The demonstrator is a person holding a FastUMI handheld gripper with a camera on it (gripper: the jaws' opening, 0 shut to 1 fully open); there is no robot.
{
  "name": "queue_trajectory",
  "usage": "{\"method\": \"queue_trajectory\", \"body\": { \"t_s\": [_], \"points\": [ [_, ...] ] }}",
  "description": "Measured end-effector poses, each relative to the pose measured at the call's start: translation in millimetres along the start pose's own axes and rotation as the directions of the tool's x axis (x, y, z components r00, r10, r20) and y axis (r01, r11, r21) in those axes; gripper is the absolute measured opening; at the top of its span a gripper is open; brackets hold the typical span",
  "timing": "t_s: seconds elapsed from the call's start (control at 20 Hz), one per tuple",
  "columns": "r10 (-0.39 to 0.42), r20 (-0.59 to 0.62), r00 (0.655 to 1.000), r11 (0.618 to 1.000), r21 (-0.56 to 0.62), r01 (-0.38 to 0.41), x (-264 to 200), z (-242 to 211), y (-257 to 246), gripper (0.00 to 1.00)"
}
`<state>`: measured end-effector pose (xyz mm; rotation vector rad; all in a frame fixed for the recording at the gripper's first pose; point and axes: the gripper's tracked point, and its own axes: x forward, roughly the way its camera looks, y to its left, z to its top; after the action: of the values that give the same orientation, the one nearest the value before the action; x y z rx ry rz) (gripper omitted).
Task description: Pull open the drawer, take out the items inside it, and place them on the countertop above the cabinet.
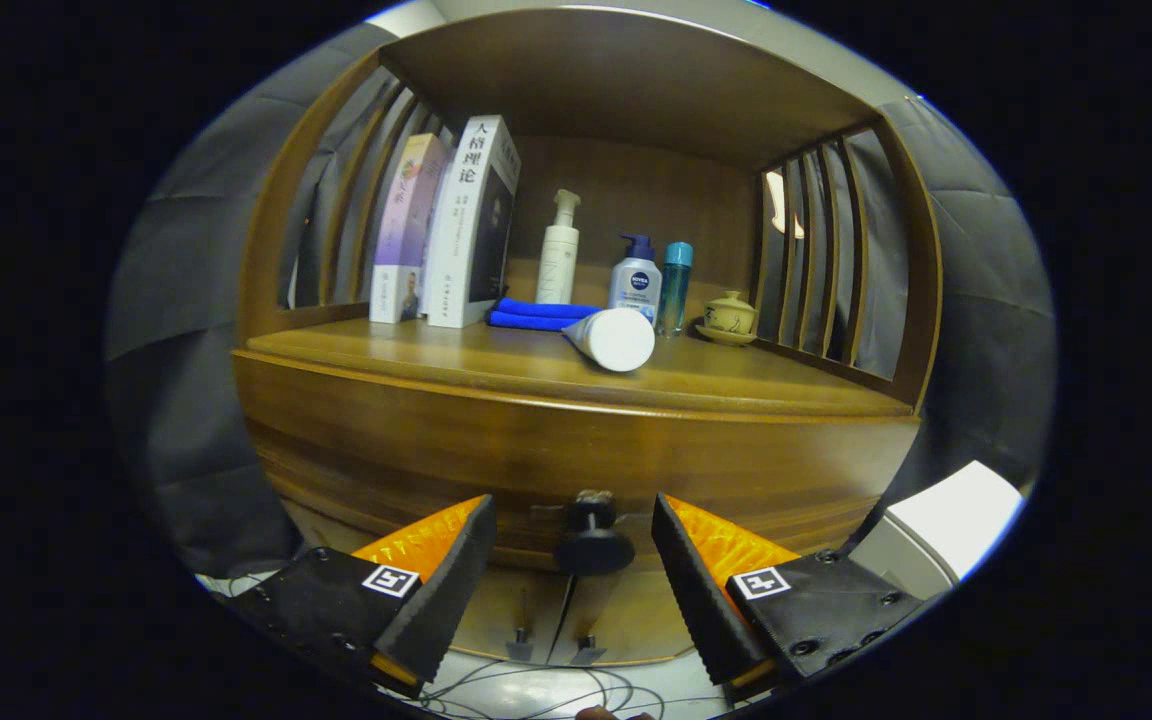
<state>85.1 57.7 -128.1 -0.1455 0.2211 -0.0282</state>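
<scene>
While the claw (573, 560) stands with its fingers apart, the dark round knob (593, 543) of the drawer (576, 470) sits squarely in the gap between them, a clear space showing on either side, so neither finger presses on it. That centring makes sense for a pull: a knob on a short stem gives two flat fingers something to close behind, and coming at it straight on keeps the force in line with the drawer's travel. The drawer front lies flush with the cabinet face just beyond the fingertips, so it looks closed and whatever it holds is hidden. Above and beyond the fingers lies the countertop (496, 360), where a white tube (613, 339) rests on its side near the front edge, well ahead of the row against the back: two books (456, 225) standing upright off to the left, a folded blue cloth (536, 313), a white pump bottle (559, 250), a blue-capped pump bottle (635, 280), a slim teal bottle (675, 285) and a small lidded cup (730, 317) on a saucer to the right. Whether the tube came from the drawer cannot be told; the scene fits a drawer yet to be opened or one emptied and pushed back.
</scene>
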Motion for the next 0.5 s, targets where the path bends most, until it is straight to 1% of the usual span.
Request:
{"method": "queue_trajectory", "body": {
  "t_s": [0.25,0.35,0.5],
  "points": [
    [0.072,0.083,0.994,0.997,-0.011,-0.071,-66.4,36.3,13.7,0.98],
    [0.075,0.113,0.991,0.997,0.004,-0.076,-90.2,56.9,5.8,0.98],
    [0.097,0.173,0.980,0.993,0.044,-0.106,-124.0,87.7,-6.2,0.98]
  ]
}}
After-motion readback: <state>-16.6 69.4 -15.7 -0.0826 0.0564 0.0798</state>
